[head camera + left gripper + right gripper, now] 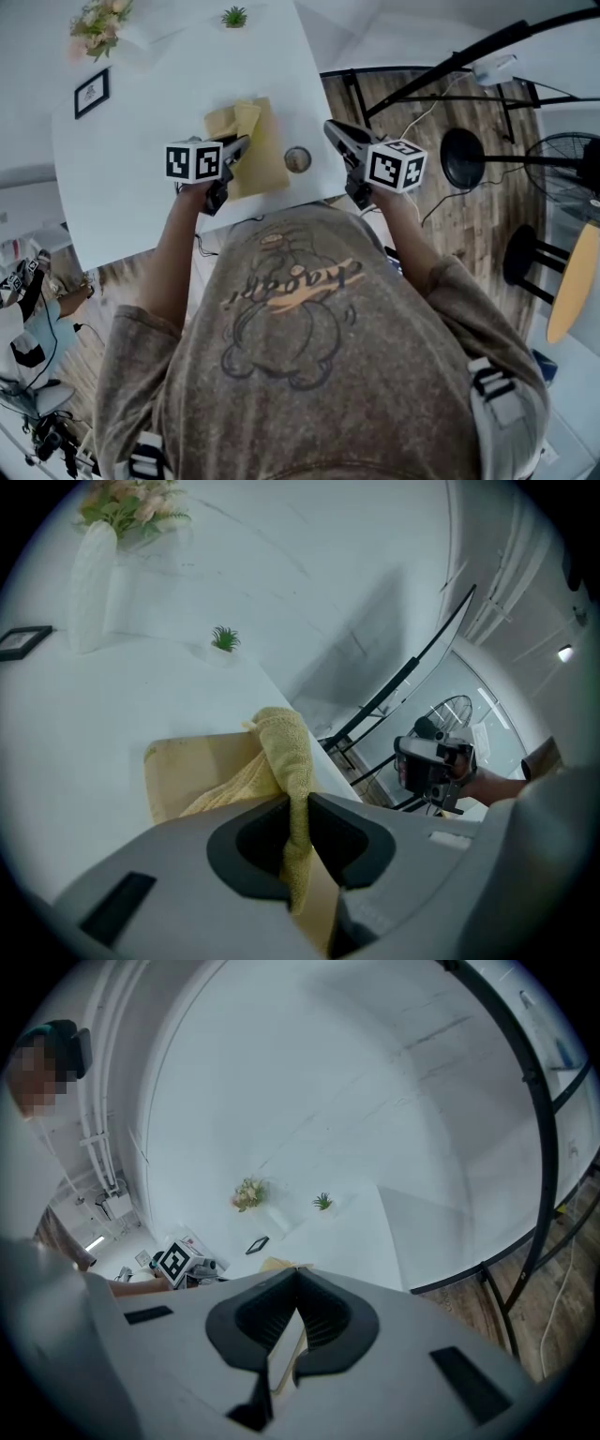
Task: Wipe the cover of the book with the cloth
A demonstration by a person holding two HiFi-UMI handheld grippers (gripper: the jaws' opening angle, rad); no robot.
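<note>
Between the pressed-together jaws of the left hand-held gripper, a fuzzy yellow terry cloth is pinched. Its free bulk is bunched ahead of the tips and rests on the pale tan rectangular book, probably so a sweep can drag it across the cover. Beneath both, the book lies flat near the front edge of the white surface. Off to that gripper's right, about at the surface's side edge, the right hand-held gripper hangs with jaws closed on nothing, apparently kept clear. Between the two grippers, just beside the book, sits a small round brown object.
</note>
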